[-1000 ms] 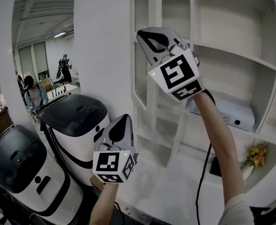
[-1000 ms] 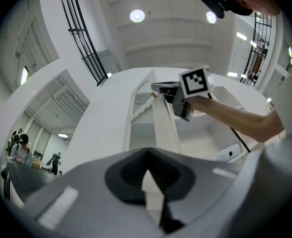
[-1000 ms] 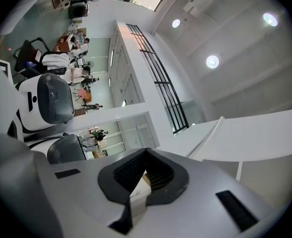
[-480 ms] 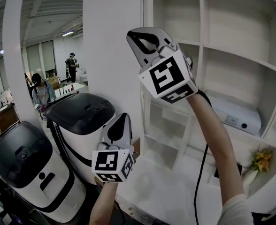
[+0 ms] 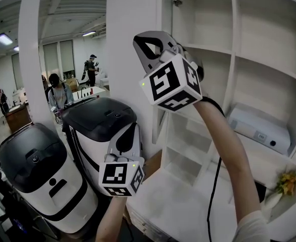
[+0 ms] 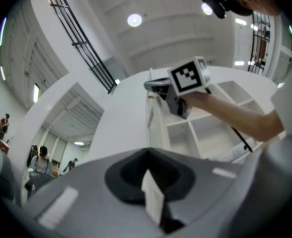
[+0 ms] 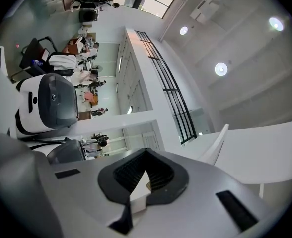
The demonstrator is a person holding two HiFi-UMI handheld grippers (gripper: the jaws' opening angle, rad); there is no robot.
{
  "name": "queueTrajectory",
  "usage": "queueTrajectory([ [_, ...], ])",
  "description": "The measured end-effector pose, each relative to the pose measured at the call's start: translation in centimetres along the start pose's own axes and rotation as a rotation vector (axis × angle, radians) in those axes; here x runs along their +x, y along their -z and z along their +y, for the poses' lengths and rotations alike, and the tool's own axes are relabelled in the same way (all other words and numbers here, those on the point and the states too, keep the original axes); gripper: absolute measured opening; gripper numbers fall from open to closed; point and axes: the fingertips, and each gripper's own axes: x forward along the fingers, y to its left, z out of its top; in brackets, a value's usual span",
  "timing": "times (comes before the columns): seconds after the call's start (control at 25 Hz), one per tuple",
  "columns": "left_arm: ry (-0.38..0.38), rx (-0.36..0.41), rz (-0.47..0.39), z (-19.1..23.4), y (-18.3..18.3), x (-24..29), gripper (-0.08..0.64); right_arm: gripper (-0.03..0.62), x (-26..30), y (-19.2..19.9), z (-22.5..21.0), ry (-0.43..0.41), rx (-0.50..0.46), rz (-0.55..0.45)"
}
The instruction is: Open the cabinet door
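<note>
While each gripper's jaws are pressed together, right gripper (image 5: 147,44) touches the cabinet door (image 5: 166,19).

From one to four o'clock in the head view the cabinet (image 5: 233,59) stands open. Its compartments are mostly bare and free to reach into, split only by upright dividers and shelves. A white box (image 5: 261,130) fills the back of a shelf at three o'clock, and flowers (image 5: 288,181) sit low at four. The cabinet door (image 5: 165,14) runs nearly edge-on at twelve, with a blank white wall panel (image 5: 130,14) closing off eleven. The right forearm (image 5: 231,155) and a hanging black cable (image 5: 212,185) cross the lower compartments at five. A near white machine (image 5: 42,185) and a far white machine (image 5: 97,117), both black-lidded, block seven to nine o'clock, the far one just beside the left gripper (image 5: 132,127). The ledge (image 5: 178,205) at six lies bare.
</note>
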Motion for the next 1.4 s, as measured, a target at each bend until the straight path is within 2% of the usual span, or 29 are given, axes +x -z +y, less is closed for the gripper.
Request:
queueTrajectory([
  [0.2, -0.061, 0.021, 0.019, 2.6, 0.2, -1.2, 0.006, 0.000, 3.1, -0.7, 2.0, -0.002, -0.050, 0.035],
  [0.44, -0.136, 0.059, 0.039, 5.7, 0.4, -2.6, 0.006, 0.000, 6.7, -0.8, 3.6, -0.004, -0.022, 0.055],
  [0.6, -0.191, 0.077, 0.039, 8.0, 0.1, -3.4, 0.006, 0.000, 9.7, 0.5, 5.0, 0.005, -0.101, 0.092],
  [0.68, -0.210, 0.081, 0.042, 8.9, 0.2, -3.6, 0.006, 0.000, 11.3, 0.9, 6.0, -0.013, -0.099, 0.105],
  [0.76, -0.223, 0.089, 0.048, 9.6, 0.3, -3.9, 0.006, 0.000, 12.4, 0.7, 6.4, -0.006, -0.087, 0.107],
  [0.88, -0.240, 0.099, 0.058, 10.6, 0.7, -4.2, 0.006, 0.000, 13.0, 0.7, 6.5, 0.021, -0.125, 0.112],
  [1.08, -0.269, 0.095, 0.063, 11.9, 0.9, -4.6, 0.006, 0.000, 13.4, 0.7, 6.5, 0.020, -0.111, 0.094],
  [1.4, -0.263, 0.107, 0.044, 11.9, 0.2, -3.6, 0.006, 0.000, 13.2, 0.5, 6.3, 0.025, -0.085, 0.060],
])
